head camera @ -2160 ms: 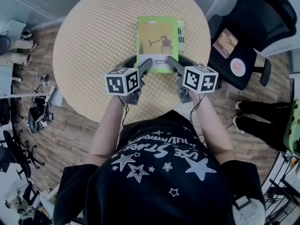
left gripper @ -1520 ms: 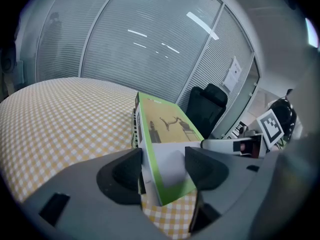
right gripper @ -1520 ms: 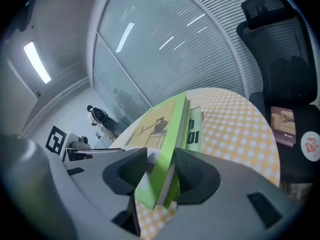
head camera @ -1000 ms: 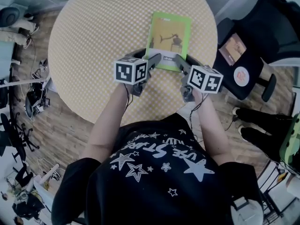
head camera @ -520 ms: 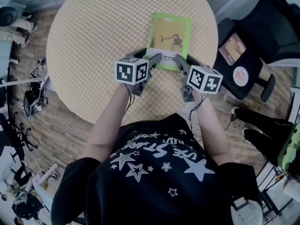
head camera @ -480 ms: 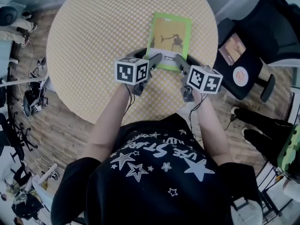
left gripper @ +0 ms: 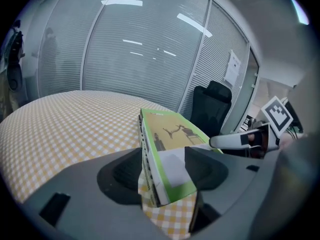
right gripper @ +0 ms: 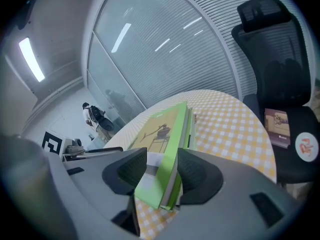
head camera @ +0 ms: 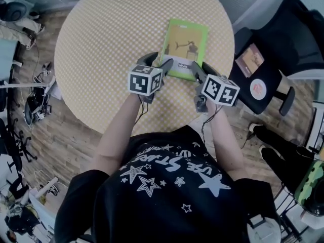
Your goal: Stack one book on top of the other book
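Obs.: the top book (head camera: 186,45), green cover up, lay flat on the checked round table (head camera: 101,44), toward 3 o'clock from the table's centre. The lower book (right gripper: 191,121) showed only as a sliver of edge past the cover's long side in the right gripper view. From the head view the cover hid it completely. Judged: the stack was already made, and the step in hand was squaring it up.

Left gripper (head camera: 159,61) sat at the stack's 7 o'clock corner and right gripper (head camera: 201,67) at the 5 o'clock corner, both angled down toward the table.

Jaws: both pairs stood wide apart, each straddling its own near corner of the stack, with nothing clamped. The left pair had just narrowed slightly with that corner between them. On the left gripper the outer pad (left gripper: 125,171) lay alongside the stack's long side, and the inner jaw reached over the cover. The right gripper's outer pad (right gripper: 199,175) mirrored this. The fisheye view was too warped to say whether either outer pad actually touched the books.

How to do it well (judgement):
- Keep both jaw pairs wide. A pinch on the corner would lift or skew the top book.
- Nudge with the outer pads low, so both books move together.
- Push equally from 9 and 3 o'clock, otherwise the stack turns on the cloth.
- Keep the inner jaws off the cover, since drag there would shift the top book alone.
- Once the edges line up, withdraw straight toward 6 o'clock, lifting slightly first.
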`<state>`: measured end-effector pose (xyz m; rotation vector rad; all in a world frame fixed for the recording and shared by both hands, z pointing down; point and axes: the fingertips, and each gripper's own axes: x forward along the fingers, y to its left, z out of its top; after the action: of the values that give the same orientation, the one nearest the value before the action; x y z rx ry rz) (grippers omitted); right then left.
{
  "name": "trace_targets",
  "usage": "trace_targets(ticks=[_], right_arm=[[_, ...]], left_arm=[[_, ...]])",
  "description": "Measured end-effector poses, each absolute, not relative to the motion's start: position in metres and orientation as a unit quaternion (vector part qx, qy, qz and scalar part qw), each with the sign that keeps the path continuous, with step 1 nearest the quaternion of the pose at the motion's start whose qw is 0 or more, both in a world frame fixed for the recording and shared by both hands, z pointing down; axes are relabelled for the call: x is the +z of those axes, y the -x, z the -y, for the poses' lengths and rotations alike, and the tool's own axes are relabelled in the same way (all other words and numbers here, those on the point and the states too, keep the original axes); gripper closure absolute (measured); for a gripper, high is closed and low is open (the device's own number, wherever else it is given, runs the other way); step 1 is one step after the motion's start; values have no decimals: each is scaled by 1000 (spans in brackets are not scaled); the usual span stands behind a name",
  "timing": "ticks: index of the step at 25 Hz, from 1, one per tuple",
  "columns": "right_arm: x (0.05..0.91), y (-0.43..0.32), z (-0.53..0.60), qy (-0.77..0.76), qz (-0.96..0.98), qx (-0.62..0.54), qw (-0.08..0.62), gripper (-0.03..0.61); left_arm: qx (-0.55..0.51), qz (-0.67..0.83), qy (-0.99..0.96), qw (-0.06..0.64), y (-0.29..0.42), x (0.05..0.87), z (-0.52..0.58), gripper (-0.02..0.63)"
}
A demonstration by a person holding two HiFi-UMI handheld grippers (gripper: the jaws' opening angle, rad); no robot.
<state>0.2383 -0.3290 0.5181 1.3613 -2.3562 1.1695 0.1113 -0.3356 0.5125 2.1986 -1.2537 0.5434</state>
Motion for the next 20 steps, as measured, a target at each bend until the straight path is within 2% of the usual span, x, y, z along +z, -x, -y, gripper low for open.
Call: trace_targets(ticks=[5,13,16,20], right_arm=[[503,-247,331,-461,804,366,81,397],[482,-266,327,-478,807,342,52,397],[469,-266,315,-480,814,325,41,409],[455,-256,287,-472,823,315,30,469]], left_arm=[[173,499,-809,258,-94,490,323,348],[138,536,-796,245,-76,470,300,397],[126,536,-801,233,-79,460,289,439],[110,530,-811,223,-81,445,262,511]])
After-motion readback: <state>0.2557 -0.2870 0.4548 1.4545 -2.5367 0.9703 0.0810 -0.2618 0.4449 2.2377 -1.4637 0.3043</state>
